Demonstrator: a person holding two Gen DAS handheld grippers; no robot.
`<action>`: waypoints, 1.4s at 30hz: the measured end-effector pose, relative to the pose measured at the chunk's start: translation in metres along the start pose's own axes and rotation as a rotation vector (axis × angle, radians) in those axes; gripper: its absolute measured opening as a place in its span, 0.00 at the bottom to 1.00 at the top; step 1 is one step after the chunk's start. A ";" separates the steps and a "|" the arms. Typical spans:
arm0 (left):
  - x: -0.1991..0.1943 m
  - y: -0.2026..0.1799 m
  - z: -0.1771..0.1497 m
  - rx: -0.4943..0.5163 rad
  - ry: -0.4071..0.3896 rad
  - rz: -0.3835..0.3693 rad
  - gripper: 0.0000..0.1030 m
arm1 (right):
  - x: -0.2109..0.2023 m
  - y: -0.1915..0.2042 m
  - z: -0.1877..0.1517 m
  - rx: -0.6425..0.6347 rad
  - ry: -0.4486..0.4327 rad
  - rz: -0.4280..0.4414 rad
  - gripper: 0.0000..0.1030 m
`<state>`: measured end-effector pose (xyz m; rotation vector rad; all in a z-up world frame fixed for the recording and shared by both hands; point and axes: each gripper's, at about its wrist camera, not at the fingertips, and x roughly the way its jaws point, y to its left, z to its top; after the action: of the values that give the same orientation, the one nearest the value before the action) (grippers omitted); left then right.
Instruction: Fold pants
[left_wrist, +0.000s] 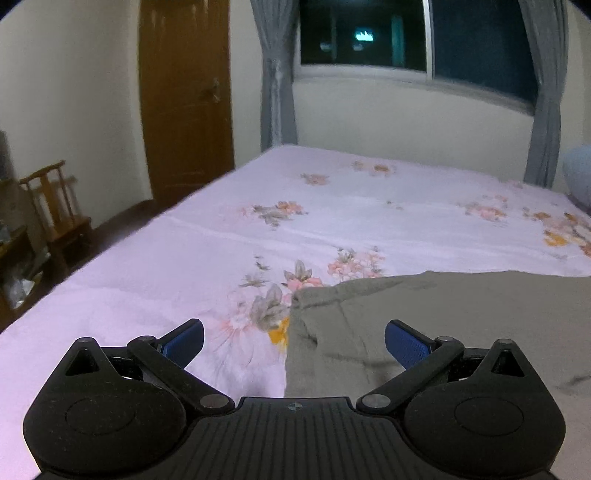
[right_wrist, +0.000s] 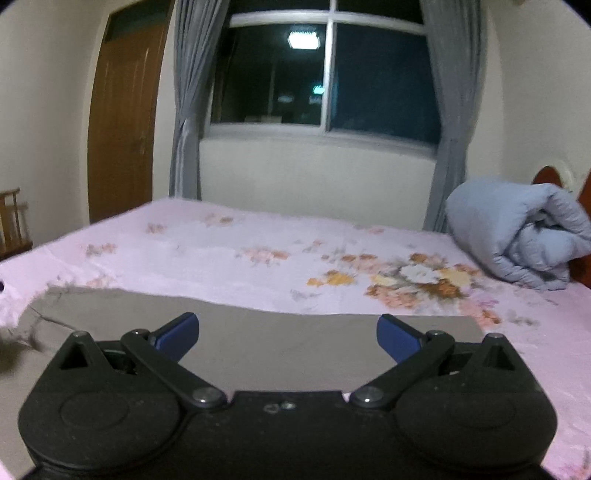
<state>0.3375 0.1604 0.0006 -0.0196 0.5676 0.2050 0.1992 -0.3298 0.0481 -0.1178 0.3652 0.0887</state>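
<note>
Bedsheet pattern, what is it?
Pale pink bedsheet with pink and orange flower clusters, clearest in the left wrist view.

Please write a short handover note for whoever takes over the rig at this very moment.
Left tool: open, empty, over the left edge of the pants.
Right tool: open, empty, over the pants near their right end.
The pants lie flat on the flowered sheet at the near side of the bed, with straight edges. A rolled blue quilt sits at the far right.
Done: pants laid out; how many folds is unclear.
Left: grip an edge and fold.
</note>
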 end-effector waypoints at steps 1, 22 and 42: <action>0.018 0.000 0.004 0.002 0.022 -0.017 1.00 | 0.014 0.004 0.003 -0.008 0.011 0.002 0.94; 0.180 0.005 0.006 -0.044 0.273 -0.307 0.83 | 0.124 0.008 -0.008 0.031 0.113 0.017 0.95; 0.118 0.004 0.033 -0.053 0.160 -0.348 0.15 | 0.144 -0.005 0.003 0.002 0.156 0.132 0.95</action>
<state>0.4514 0.1889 -0.0347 -0.1862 0.7076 -0.1219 0.3344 -0.3252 -0.0004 -0.0984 0.5286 0.2102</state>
